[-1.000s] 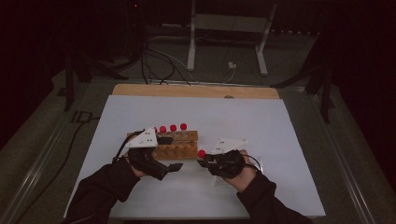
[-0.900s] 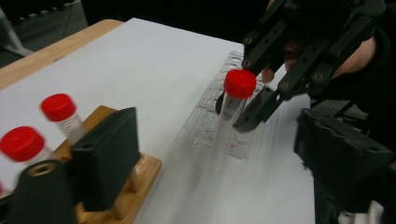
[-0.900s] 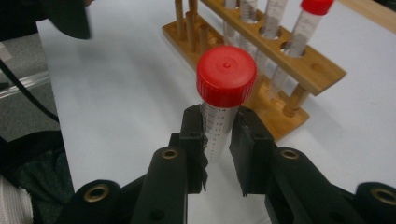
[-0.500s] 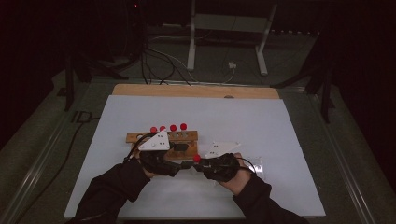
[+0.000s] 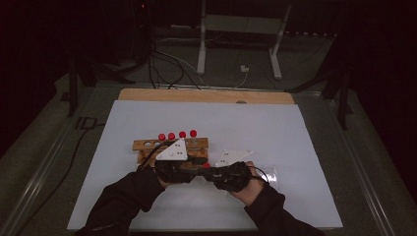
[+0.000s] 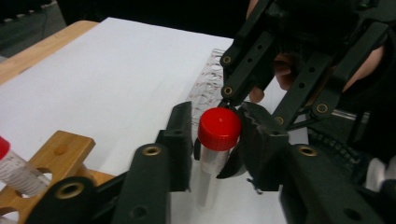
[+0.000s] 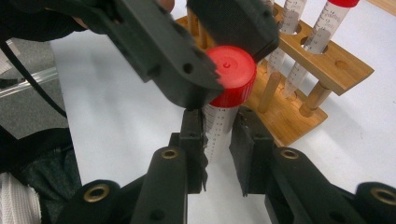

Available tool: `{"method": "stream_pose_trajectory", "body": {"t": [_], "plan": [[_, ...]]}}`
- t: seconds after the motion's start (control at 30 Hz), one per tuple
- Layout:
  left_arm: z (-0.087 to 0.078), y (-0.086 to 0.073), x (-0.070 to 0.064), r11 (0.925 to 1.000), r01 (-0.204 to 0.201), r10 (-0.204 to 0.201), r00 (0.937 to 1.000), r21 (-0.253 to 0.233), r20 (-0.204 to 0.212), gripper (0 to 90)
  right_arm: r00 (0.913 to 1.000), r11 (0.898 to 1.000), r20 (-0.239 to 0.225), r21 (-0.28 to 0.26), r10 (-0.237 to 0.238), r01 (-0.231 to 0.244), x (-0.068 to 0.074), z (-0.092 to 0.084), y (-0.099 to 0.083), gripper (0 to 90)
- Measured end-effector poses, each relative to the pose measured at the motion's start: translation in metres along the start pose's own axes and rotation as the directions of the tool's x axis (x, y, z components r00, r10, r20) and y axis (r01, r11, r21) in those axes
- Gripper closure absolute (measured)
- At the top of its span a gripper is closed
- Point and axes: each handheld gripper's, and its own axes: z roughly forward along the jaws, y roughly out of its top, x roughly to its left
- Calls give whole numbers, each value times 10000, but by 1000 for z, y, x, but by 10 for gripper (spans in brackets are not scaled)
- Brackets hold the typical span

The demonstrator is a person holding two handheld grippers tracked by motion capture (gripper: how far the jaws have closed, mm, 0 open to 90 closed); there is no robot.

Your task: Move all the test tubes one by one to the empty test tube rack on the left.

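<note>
A clear graduated tube [image 7: 215, 128] with a red cap [image 7: 231, 77] stands upright between the two grippers. My right gripper [image 7: 219, 122] is shut on the tube's body below the cap. My left gripper [image 6: 217, 114] has just been closing its jaws, and its pads now press on either side of the red cap [image 6: 219, 128]. In the high view both grippers meet at the cap [image 5: 206, 165], just in front of the wooden rack [image 5: 142, 145]. The rack holds several red-capped tubes [image 5: 177, 135].
The white mat [image 5: 255, 123] covers the table, with a wooden strip [image 5: 206, 96] along its far edge. A clear plastic piece with holes [image 6: 208, 79] lies on the mat by the right hand. Cables and stand legs [image 5: 201, 54] sit on the floor beyond.
The left hand has moved right, across the front of the rack, to the tube in the right gripper. Its jaws have closed onto the red cap. The right hand has stayed put.
</note>
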Motion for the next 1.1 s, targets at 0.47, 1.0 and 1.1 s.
{"method": "stream_pose_trajectory", "body": {"t": [0.47,1.0,1.1], "plan": [[-2,2,0,9999,-104,104,9999,-64,-25,713,10000,9999,21,-102,-16,16,0,-1,2,753],[-38,3,14,9966,246,-336,9928,-787,-1150,718,9989,9944,406,-1036,245,-201,-3,-16,2,397],[-49,2,18,9954,291,-427,9875,-913,-1516,718,9988,9934,419,-1125,250,-202,-3,-18,2,357]]}}
